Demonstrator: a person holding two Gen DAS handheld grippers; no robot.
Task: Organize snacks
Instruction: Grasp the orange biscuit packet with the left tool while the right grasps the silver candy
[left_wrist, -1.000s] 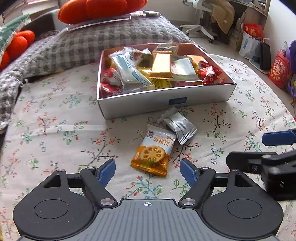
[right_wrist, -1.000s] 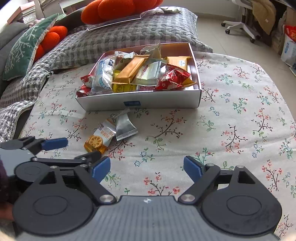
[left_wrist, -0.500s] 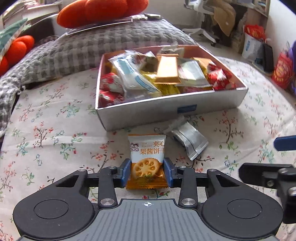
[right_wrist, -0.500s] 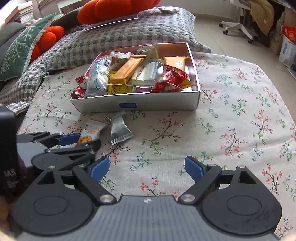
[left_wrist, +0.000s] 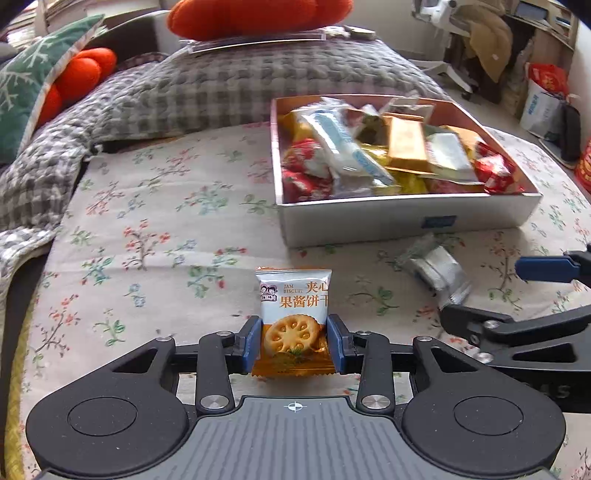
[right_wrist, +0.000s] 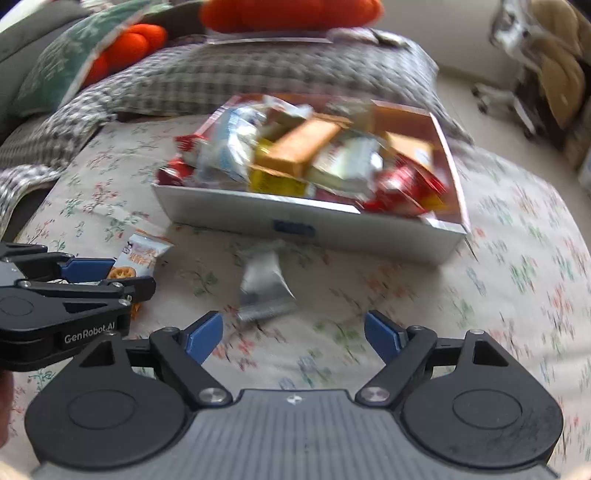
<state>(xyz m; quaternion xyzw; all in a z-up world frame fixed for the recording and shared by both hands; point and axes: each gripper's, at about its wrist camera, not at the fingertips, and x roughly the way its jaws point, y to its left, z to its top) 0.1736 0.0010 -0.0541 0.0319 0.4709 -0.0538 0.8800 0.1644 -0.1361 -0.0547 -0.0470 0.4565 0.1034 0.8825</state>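
The place is a lived-in home bedroom: a bed under a floral sheet (left_wrist: 155, 229), a grey checked pillow (left_wrist: 258, 85), orange plush cushions (left_wrist: 258, 16), a swivel chair (left_wrist: 476, 44) draped with clothes, and shopping bags (left_wrist: 543, 99) on the floor.

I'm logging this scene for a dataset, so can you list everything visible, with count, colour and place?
jam biscuit packet: one, white and orange, between the left gripper's pads.
silver packet: one, silver, on the floral cloth in front of the box.
snack box: one, silvery white, on the floral cloth, full of mixed snacks.
floral cloth: one, cream with flowers, under everything.
checked blanket: one, grey, behind the box.
orange cushions: at least two, far back.
green cushion: one, far left.
left gripper: black, blue pads, shut on the packet.
right gripper: black, blue pads, open near the silver packet.
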